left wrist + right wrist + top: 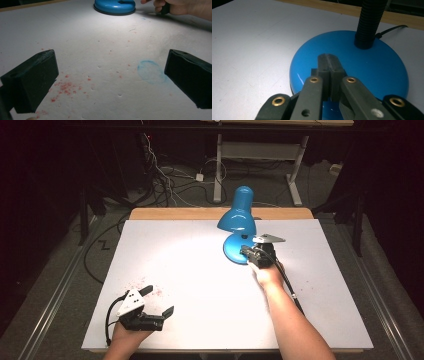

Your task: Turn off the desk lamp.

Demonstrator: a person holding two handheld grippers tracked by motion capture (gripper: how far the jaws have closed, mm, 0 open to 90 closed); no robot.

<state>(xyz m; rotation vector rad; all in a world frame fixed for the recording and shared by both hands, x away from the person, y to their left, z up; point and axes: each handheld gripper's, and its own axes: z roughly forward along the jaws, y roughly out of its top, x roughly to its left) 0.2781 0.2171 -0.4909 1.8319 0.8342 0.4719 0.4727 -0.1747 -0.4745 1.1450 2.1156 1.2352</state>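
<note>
Right gripper view: right gripper (329, 62) over blue lamp base (372, 67), jaws pressed together, tips directly above the base's near part, in front of black flexible neck (370, 22). Lamp at far middle of white bench (190, 270). Left gripper (157, 301) near bench's front-left corner, jaws spread wide, well apart from lamp.

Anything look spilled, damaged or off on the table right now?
Yes: red crumbs lie scattered on the white table near the left gripper, beside a faint blue ring stain and small dents. The lamp stands upright.
</note>
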